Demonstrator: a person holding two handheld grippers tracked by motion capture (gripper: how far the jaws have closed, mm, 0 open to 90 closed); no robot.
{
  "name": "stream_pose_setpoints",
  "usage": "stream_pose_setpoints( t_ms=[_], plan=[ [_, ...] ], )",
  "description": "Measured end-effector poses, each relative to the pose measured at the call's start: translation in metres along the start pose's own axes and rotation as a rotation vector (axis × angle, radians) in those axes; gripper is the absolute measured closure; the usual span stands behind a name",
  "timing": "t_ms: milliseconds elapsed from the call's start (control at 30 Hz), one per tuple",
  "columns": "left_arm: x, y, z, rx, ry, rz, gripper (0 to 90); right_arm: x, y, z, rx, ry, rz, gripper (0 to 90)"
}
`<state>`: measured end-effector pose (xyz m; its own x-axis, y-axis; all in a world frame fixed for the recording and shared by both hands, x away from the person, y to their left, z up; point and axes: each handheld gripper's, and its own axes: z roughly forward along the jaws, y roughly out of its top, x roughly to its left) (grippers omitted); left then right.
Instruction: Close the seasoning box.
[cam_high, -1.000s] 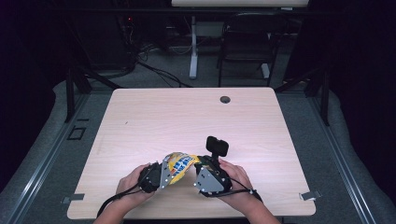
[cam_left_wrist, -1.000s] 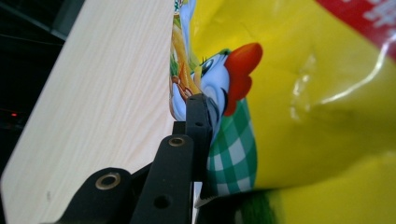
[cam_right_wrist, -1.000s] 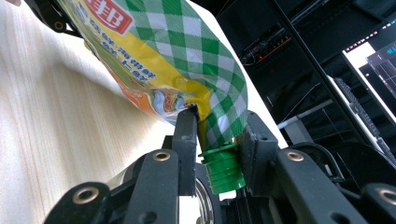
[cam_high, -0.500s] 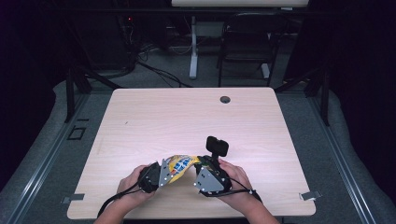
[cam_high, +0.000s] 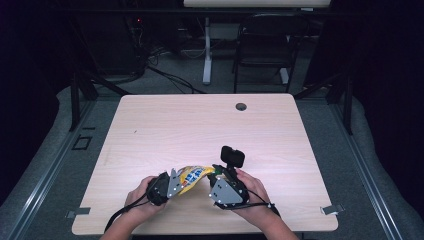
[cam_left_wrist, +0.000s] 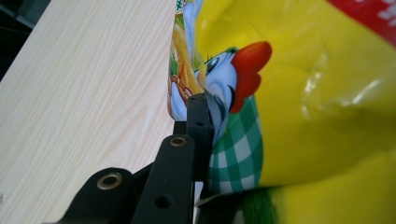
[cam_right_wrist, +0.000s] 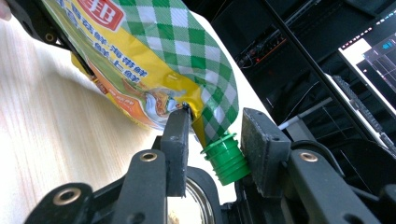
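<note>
While left tongs (cam_high: 172, 182) clamp the pouch (cam_high: 192, 176), its green cap (cam_right_wrist: 227, 158) sits between just-opening right tongs (cam_right_wrist: 215, 140).

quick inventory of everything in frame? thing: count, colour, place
pouch: 1, yellow with green-white check and a cartoon chicken, near front edge of table, between the two tools
cap: 1, green, on the pouch's spout, between the right tool's jaws
table: 1, light wood, centre
grommet: 1, dark, far edge of table
chair: 1, black, on the floor beyond the table
left tool: 1, black, clamped on the pouch's edge
right tool: 1, black, jaws have just been opening, pads clear of the cap
hands: 2, one on each tool, bottom of the high view
</note>
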<state>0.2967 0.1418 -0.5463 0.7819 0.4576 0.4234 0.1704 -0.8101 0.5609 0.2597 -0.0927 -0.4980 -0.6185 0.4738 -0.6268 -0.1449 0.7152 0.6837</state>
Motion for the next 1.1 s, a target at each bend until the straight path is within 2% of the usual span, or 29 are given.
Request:
stream_pose_setpoints(
  t_ms=[200,400,500,600,700,733,867,1100],
  plan=[
    [0.004,-0.002,0.0,-0.01,-0.014,-0.039,83.6,-0.004,0.001,-0.002,-0.028,-0.01,0.037,57.5],
    [0.013,-0.008,0.0,-0.023,-0.046,-0.112,83.5,-0.01,0.001,-0.006,-0.051,-0.019,0.072,56.0],
    [0.019,-0.012,0.0,-0.03,-0.066,-0.163,83.5,-0.011,0.001,-0.007,-0.054,-0.023,0.08,55.6],
    [0.024,-0.016,0.001,-0.041,-0.068,-0.217,83.3,-0.013,0.001,-0.008,-0.065,-0.019,0.106,54.7],
    [0.033,-0.023,0.001,-0.052,-0.112,-0.287,83.1,-0.016,0.0,-0.008,-0.064,-0.02,0.13,54.2],
    [0.036,-0.025,0.001,-0.058,-0.122,-0.319,83.0,-0.017,-0.001,-0.008,-0.062,-0.021,0.137,53.8],
    [0.044,-0.033,0.003,-0.078,-0.155,-0.401,81.9,-0.025,-0.004,-0.01,-0.063,-0.033,0.193,52.5],
    [0.051,-0.042,0.004,-0.089,-0.193,-0.486,78.5,-0.041,-0.013,-0.013,-0.054,-0.064,0.273,50.8]
  ],
)
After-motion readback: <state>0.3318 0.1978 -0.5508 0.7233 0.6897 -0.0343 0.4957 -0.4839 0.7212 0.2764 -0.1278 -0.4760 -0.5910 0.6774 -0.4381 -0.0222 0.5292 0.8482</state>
